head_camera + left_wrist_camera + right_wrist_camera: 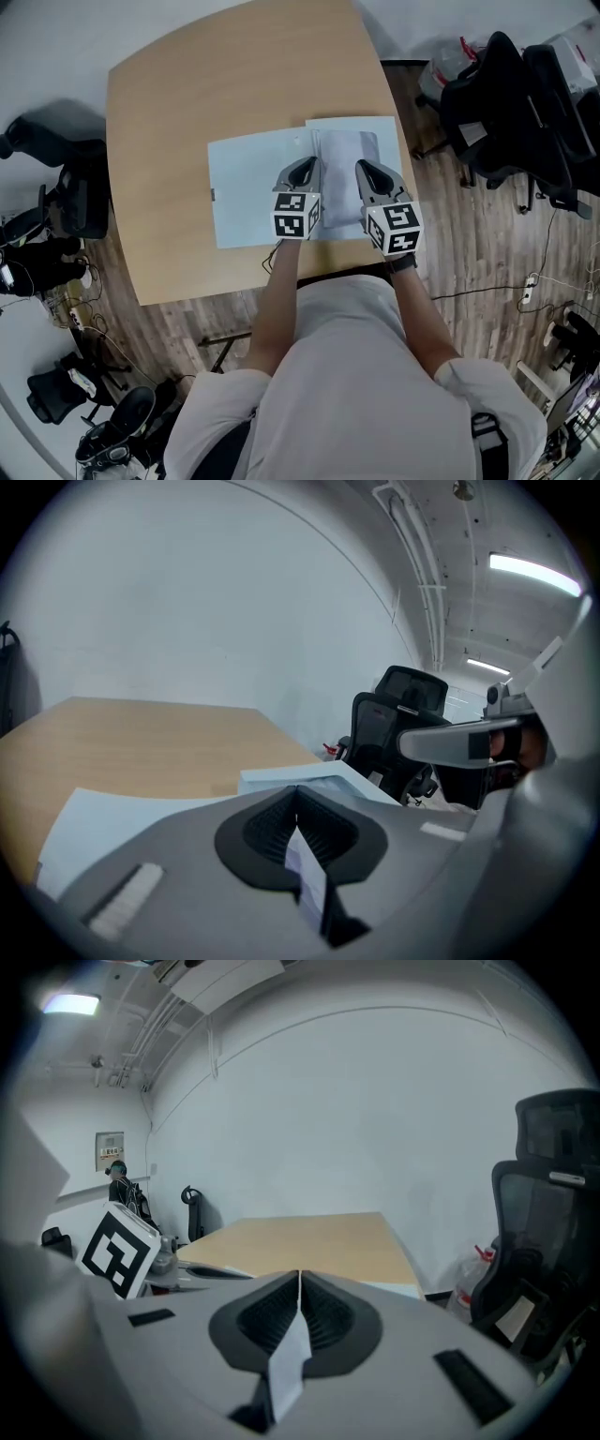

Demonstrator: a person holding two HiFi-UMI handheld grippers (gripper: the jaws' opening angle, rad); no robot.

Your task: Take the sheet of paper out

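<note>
A pale blue folder (246,192) lies open on the wooden table (187,94), with a greyish sheet of paper (343,150) on its right half. Both grippers hover side by side over the folder's near edge, pointing away from the person. My left gripper (304,167) is over the middle fold and my right gripper (364,169) is over the sheet. Each has its jaws together with nothing of the folder between them. In the left gripper view, the left gripper (297,791) is shut just above the folder (103,822). The right gripper (299,1277) is shut in its own view too.
Black office chairs (511,103) stand to the right of the table and more chairs (66,197) to the left. The table's right edge (403,141) runs close to the folder. A red-and-white bag (450,61) lies on the floor at the back right.
</note>
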